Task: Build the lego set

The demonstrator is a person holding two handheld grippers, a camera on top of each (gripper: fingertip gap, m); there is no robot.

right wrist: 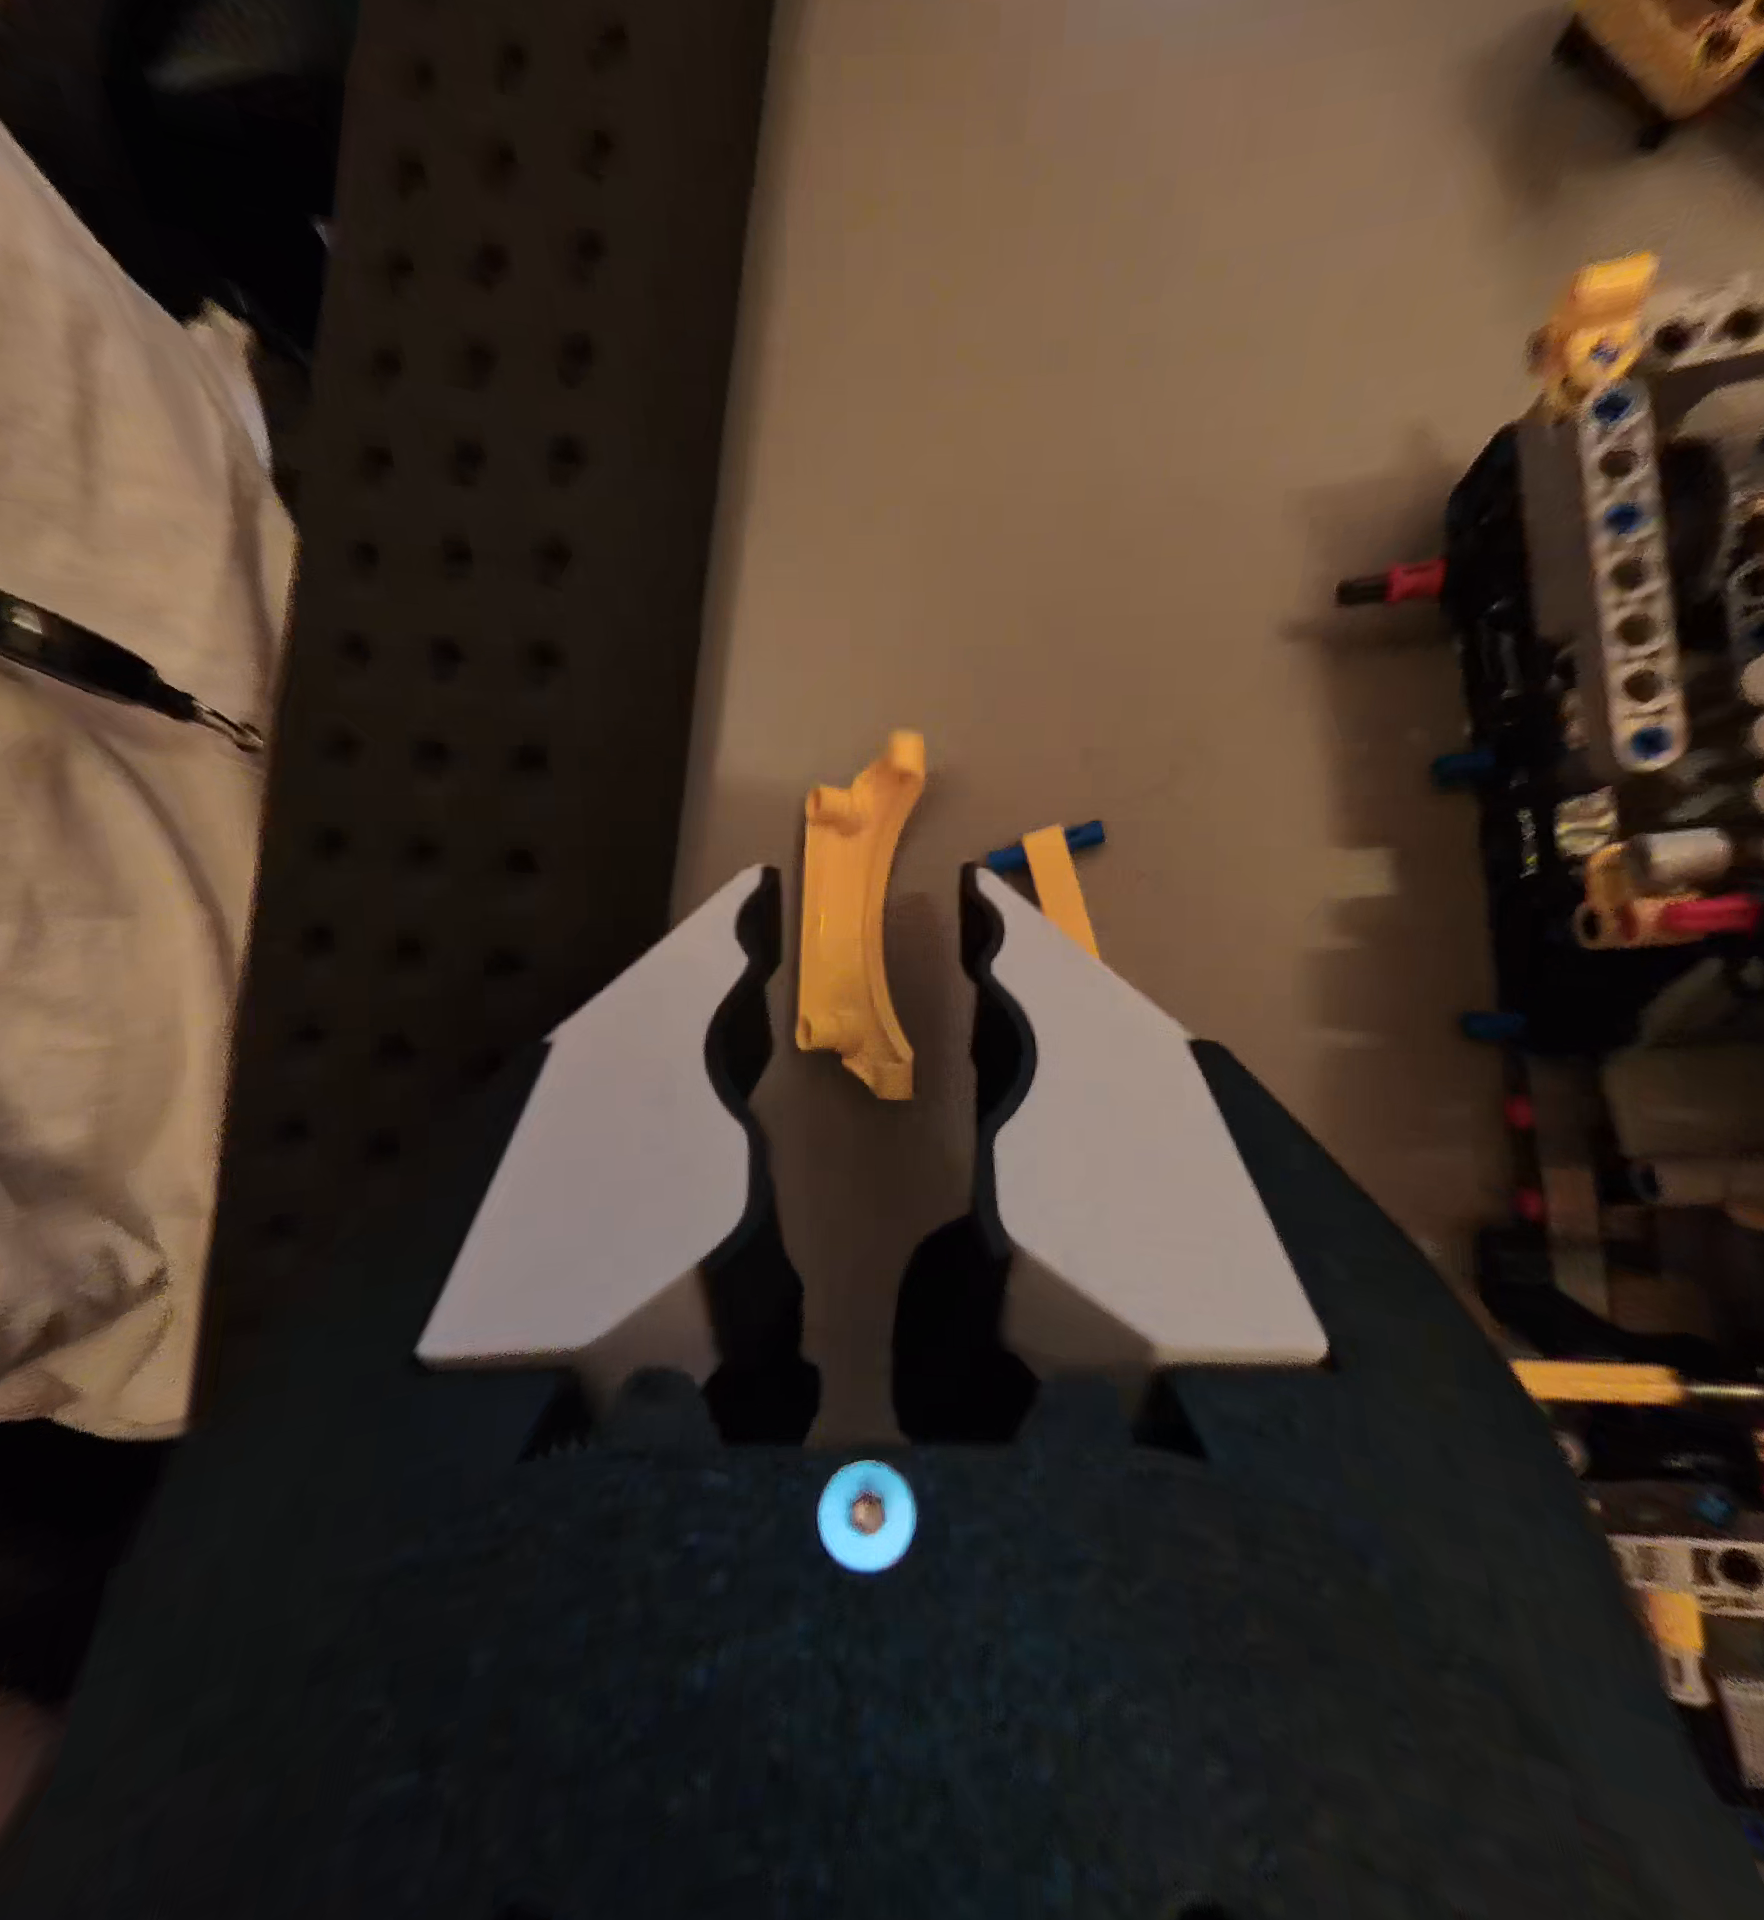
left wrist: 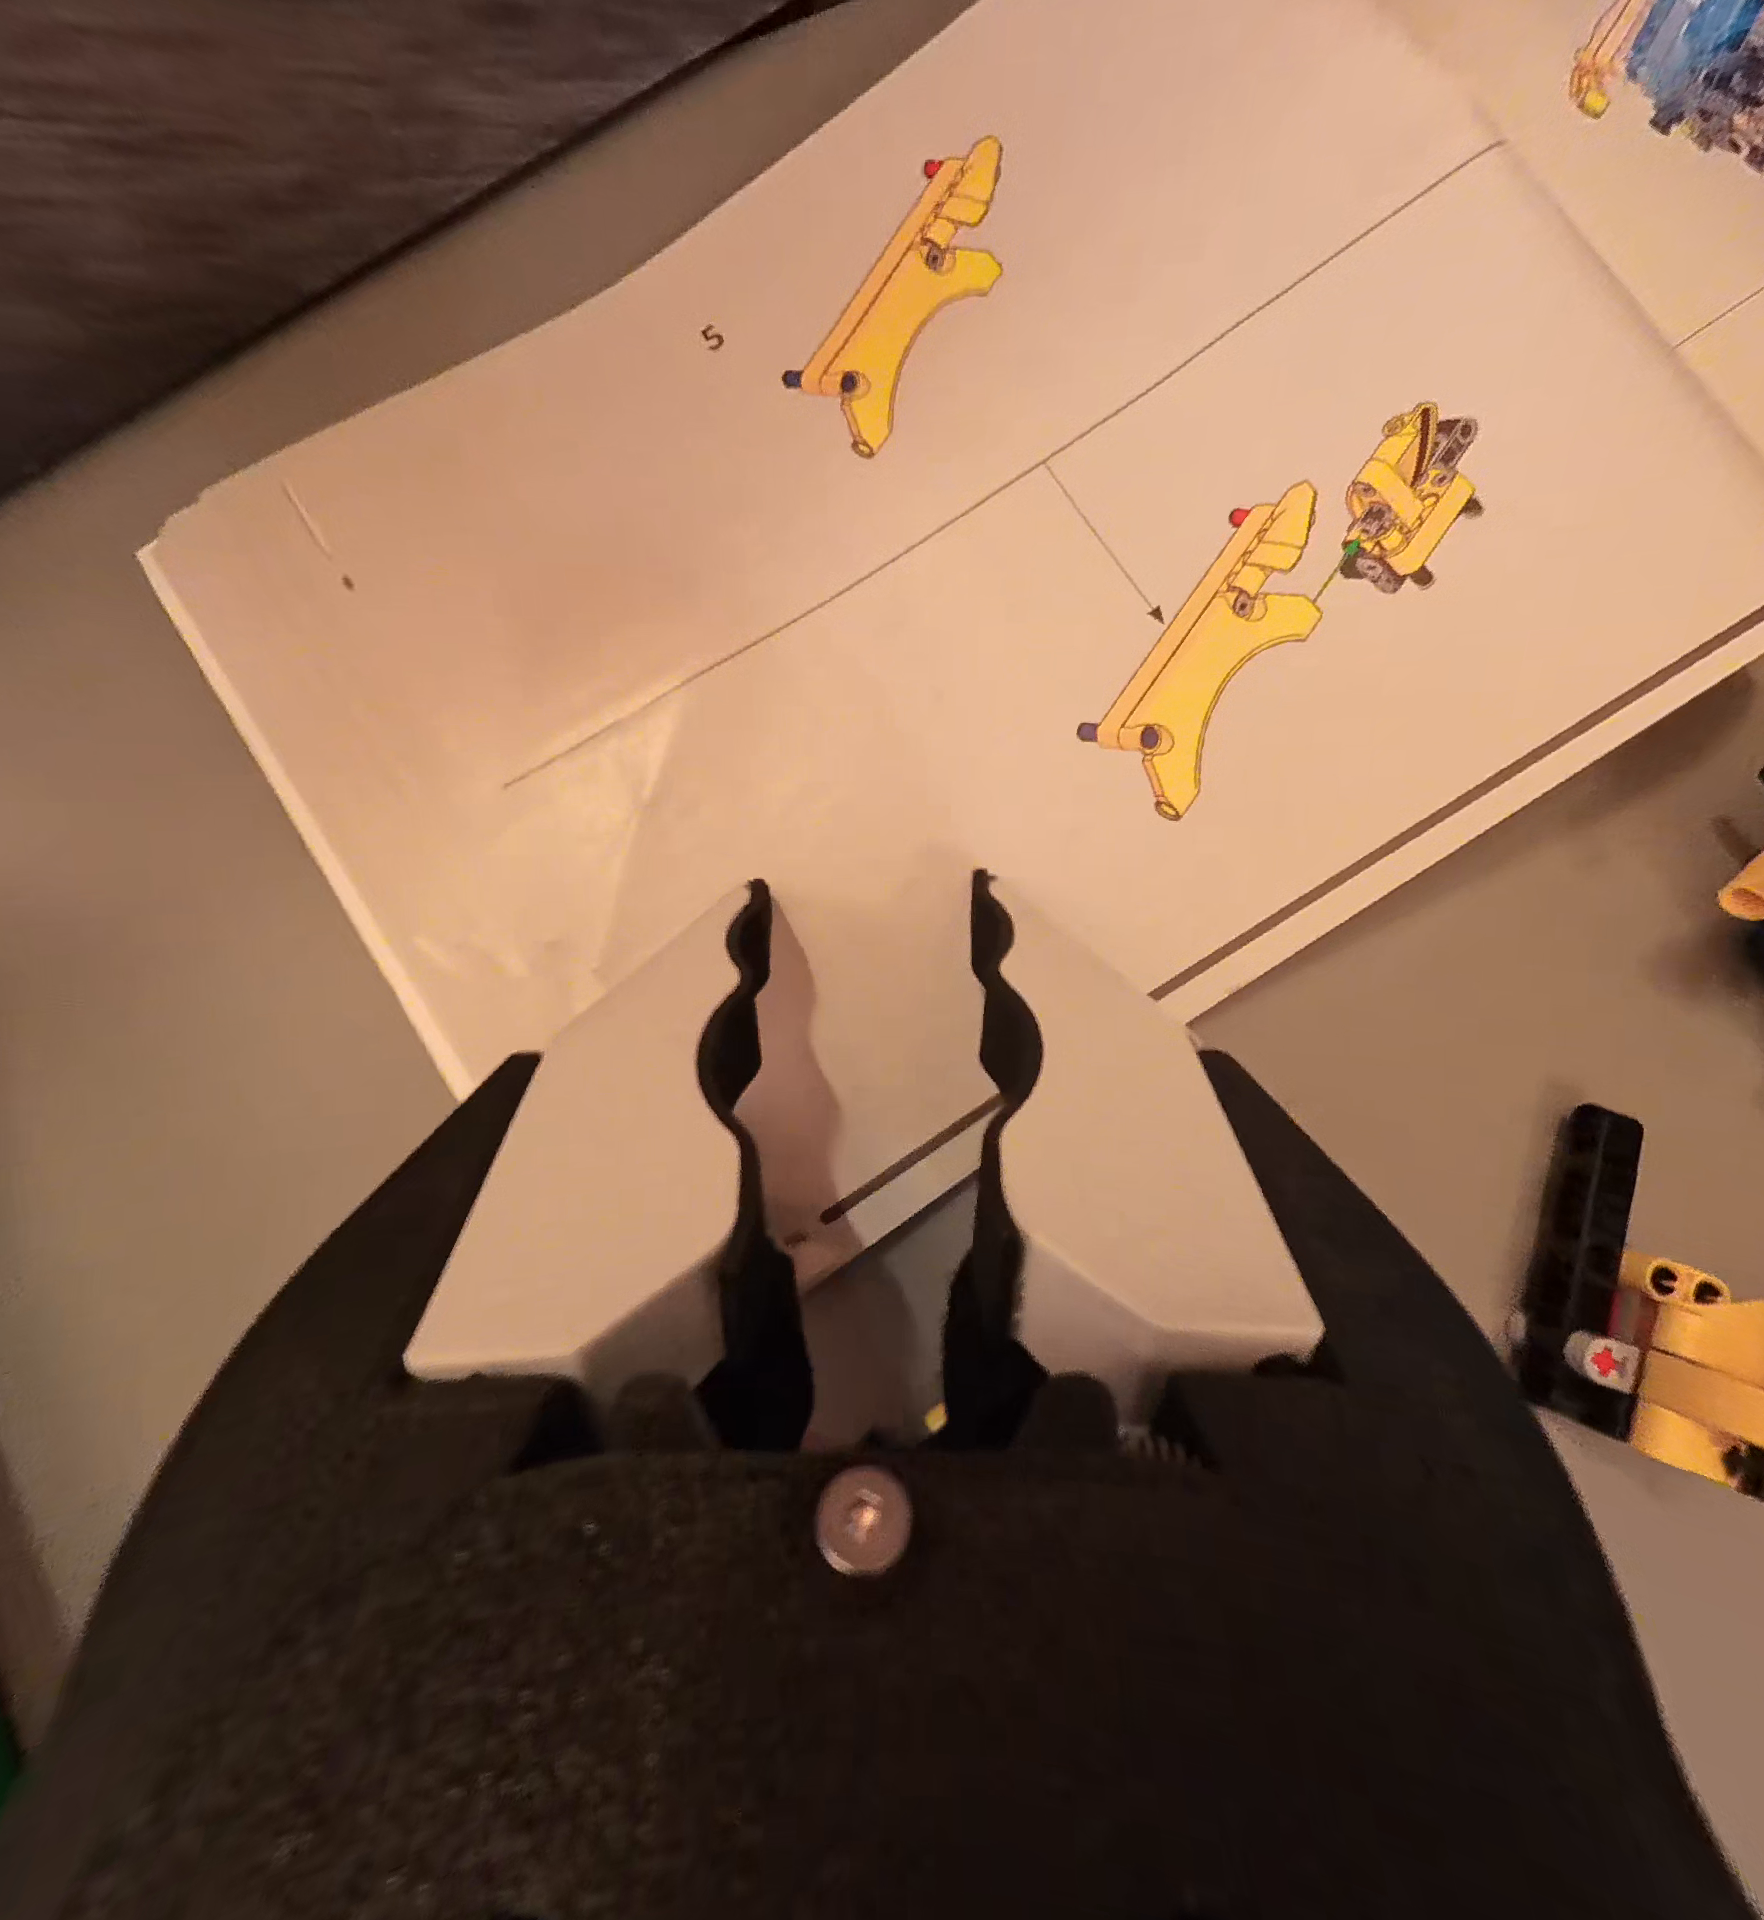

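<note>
Both claws gape, empty.
Left claw [left wrist: 867,883] hovers over the instruction booklet [left wrist: 857,582]; right claw [right wrist: 870,873] straddles a curved yellow piece [right wrist: 852,914] on the surface [right wrist: 1117,416].

Your right gripper [right wrist: 870,878] hangs with jaws apart above the curved yellow plastic panel piece [right wrist: 854,914] lying on the beige table [right wrist: 1065,416], a thin yellow beam with blue pin [right wrist: 1054,868] just beside it
</note>
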